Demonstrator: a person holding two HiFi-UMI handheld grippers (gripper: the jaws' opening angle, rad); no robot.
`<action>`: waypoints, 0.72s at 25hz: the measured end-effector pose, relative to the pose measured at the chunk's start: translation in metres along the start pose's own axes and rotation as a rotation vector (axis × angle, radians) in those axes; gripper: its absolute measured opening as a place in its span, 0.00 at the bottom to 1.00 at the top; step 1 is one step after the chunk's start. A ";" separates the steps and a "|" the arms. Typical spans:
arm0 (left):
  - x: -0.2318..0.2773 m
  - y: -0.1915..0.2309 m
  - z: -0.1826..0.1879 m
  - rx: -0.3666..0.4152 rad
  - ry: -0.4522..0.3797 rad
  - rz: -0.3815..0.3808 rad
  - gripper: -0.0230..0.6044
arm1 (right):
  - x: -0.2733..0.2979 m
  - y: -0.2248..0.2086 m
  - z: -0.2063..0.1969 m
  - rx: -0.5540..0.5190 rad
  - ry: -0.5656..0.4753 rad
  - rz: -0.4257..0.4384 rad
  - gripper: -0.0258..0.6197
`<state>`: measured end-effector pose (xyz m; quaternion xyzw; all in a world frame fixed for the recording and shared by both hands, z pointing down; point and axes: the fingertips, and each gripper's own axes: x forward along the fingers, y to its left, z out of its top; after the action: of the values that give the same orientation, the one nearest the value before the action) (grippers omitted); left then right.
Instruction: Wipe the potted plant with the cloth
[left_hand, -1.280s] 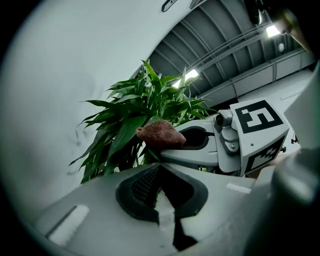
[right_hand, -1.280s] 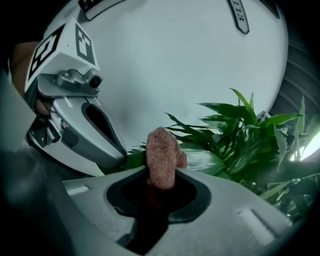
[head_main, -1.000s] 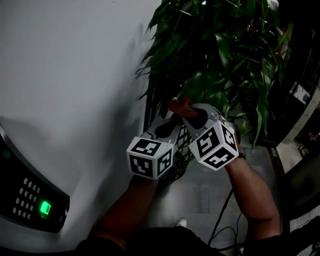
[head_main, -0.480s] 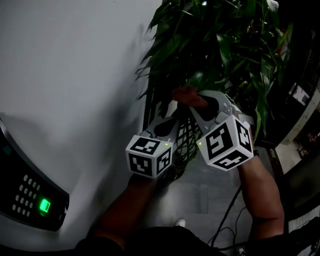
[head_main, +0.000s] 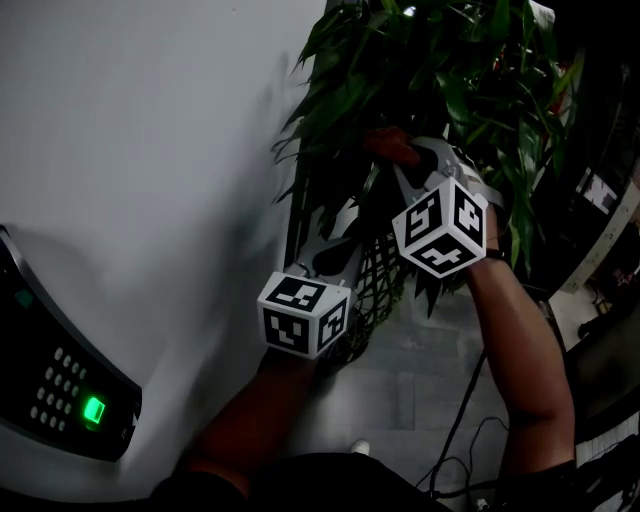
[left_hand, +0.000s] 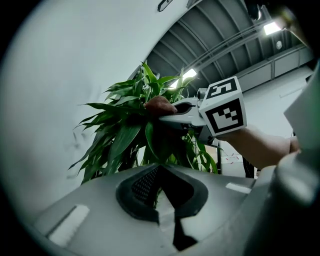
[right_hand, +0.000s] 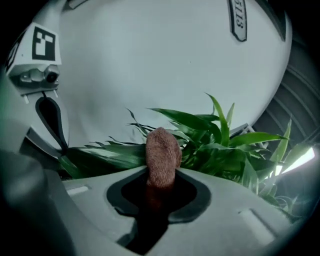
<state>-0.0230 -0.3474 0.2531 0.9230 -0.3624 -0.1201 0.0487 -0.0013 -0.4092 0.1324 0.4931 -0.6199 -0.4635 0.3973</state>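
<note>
Pale, curving wall fills the left of the head view, with a dark keypad panel and its green light low in the corner, and grey floor tiles crossed by a black cable below. Against the wall stands the potted plant, its long green leaves spreading above a black lattice holder. The right gripper is raised among the upper leaves, its jaws clamped on a reddish-brown cloth. In the right gripper view, the knitted cloth stands up from between the jaws, with leaves just behind it. The left gripper sits lower, near the plant's stems beside the lattice. In the left gripper view its jaws are closed together, and whether the thin sliver at their tips is a leaf cannot be told. That view also shows the right gripper pressing the cloth against the foliage from the side.
</note>
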 end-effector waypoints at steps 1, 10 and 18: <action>0.000 0.000 0.000 0.000 0.001 0.000 0.06 | 0.001 0.006 0.000 -0.001 -0.003 0.016 0.15; 0.000 0.000 -0.002 -0.004 0.004 0.002 0.06 | 0.000 0.063 -0.004 -0.056 -0.002 0.137 0.15; 0.002 0.001 -0.007 -0.008 0.013 0.008 0.06 | -0.013 0.098 -0.001 -0.032 -0.011 0.275 0.15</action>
<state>-0.0212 -0.3495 0.2597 0.9221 -0.3653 -0.1155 0.0552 -0.0212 -0.3884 0.2268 0.3945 -0.6762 -0.4171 0.4617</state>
